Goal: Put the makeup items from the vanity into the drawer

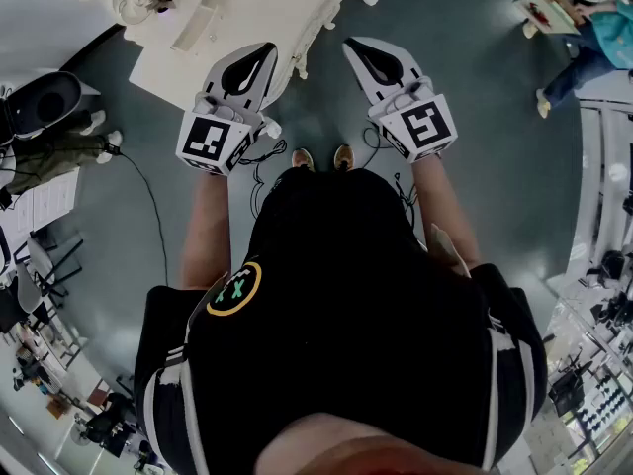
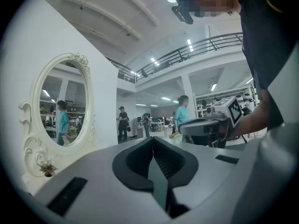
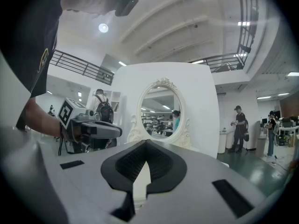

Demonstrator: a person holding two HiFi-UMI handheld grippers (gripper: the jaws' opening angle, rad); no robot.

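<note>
The white vanity [image 1: 247,8] stands at the top of the head view, and its oval mirror [image 2: 63,104] [image 3: 161,108] shows in both gripper views. No makeup items or drawer can be made out. My left gripper [image 1: 267,49] [image 2: 152,139] is raised in front of the vanity's near edge, jaws shut with nothing between them. My right gripper [image 1: 352,44] [image 3: 146,143] is held level beside it, also shut and empty. Each gripper appears in the other's view: the right gripper [image 2: 205,125], the left gripper [image 3: 93,129].
My shoes [image 1: 321,156] stand on the grey floor just short of the vanity. A black cable [image 1: 148,196] runs across the floor at left, near chairs and equipment [image 1: 45,97]. A person in teal [image 1: 593,38] is at the far upper right; others stand in the background hall.
</note>
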